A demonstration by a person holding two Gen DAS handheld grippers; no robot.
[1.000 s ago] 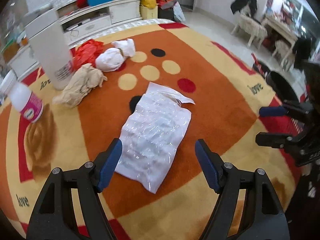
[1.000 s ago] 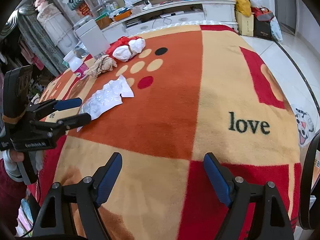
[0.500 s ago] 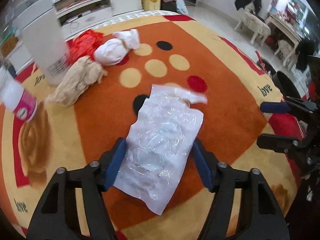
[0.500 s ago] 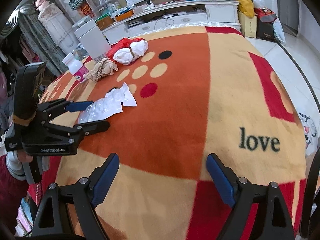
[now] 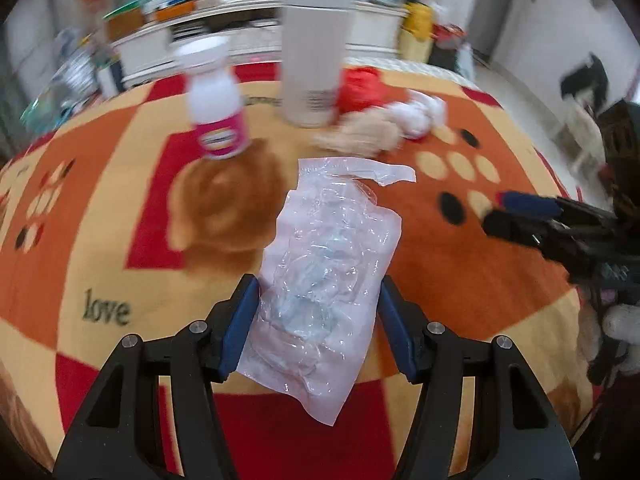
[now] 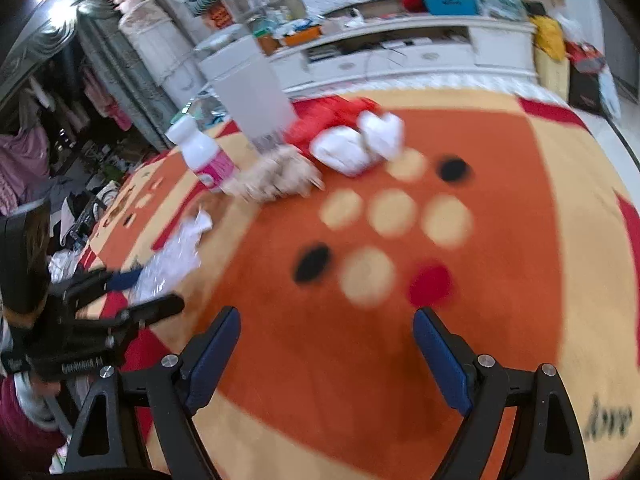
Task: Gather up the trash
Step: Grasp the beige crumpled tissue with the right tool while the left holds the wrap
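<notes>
L wrist: left claw [image 5: 316, 322] closing w/ clear plastic wrapper [image 5: 330, 264] btwn pads, lying lengthwise so jaws take its narrow width; bottle [image 5: 216, 116], bin [image 5: 314, 46] ahead.
R wrist: right claw [image 6: 326, 354] closing, nothing btwn; crumpled trash [image 6: 276, 178] ahead-left, apart.

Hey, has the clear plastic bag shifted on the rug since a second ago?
Yes. The plastic bag lay beside the rug's cream dots; now it sits nearer the pink-labelled bottle, between the left tool's closing jaws.

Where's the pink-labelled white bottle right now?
Left wrist view: the bottle stands upper left on the rug, just left of the white bin.
</notes>
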